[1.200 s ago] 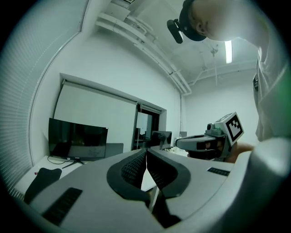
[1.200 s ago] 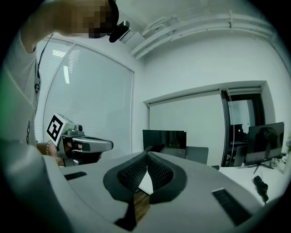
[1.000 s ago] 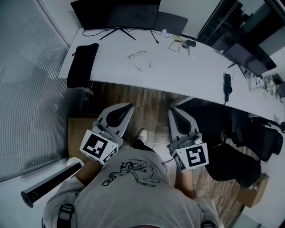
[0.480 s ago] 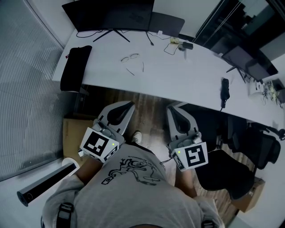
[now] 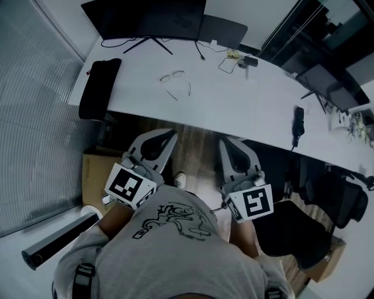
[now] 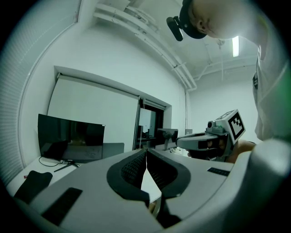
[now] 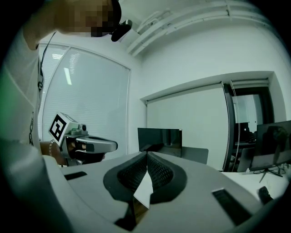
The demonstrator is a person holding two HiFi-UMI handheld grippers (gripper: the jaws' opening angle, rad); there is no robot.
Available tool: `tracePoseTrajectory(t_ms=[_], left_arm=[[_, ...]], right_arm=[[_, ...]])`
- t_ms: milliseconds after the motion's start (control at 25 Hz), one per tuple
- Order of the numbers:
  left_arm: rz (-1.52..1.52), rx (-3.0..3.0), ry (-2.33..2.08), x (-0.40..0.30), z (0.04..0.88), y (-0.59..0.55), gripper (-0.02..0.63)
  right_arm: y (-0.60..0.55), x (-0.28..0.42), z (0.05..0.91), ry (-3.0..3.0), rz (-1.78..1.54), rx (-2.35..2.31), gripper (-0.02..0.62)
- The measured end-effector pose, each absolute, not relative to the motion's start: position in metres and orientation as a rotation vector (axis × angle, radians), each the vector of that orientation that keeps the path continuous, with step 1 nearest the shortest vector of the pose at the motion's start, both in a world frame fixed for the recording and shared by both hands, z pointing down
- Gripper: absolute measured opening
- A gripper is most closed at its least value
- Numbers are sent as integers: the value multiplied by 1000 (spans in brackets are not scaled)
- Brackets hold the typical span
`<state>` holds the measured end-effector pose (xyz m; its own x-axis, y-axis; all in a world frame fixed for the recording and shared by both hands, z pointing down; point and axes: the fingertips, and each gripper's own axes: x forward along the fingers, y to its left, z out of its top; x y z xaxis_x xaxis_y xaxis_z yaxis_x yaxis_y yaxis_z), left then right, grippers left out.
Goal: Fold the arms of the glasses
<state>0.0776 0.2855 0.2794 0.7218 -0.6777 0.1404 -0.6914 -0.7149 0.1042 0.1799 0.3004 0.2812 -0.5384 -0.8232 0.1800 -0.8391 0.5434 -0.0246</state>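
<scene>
Holding the left gripper point(image 5: 165, 136) and right gripper point(image 5: 227, 143) side by side, short of the surface point(image 5: 245, 99), we have both pairs of jaws pressed together with nothing between them. We see the glasses point(image 5: 173, 75) lying on the surface well ahead of the left gripper, arms spread open toward us, near the monitor point(image 5: 146, 17) stand, with a black pouch point(image 5: 98, 87) to their left.
</scene>
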Motion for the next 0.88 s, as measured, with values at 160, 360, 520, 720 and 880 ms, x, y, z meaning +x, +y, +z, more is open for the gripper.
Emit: tracePoseTrajectory(t_ms=[160,360,520,720,880], left_arm=[[139,2767,-1114,74,281,264,23],[127,2766,-1126,68,280,229,23],[124,2762,-1123,64,281,199,23],[130,2754,-1116,54,286,158,23],[136,2748,-1113,42,287,126,23]], right_arm=[[278,176,284,-2614,158,1417,9],[244,169,281,-2615,139,1407,9],[214,163,282,-2613,145,1397,9],[174,154,285,-2603,146,1401,9],[141,143,284,-2601,150,1404,9]])
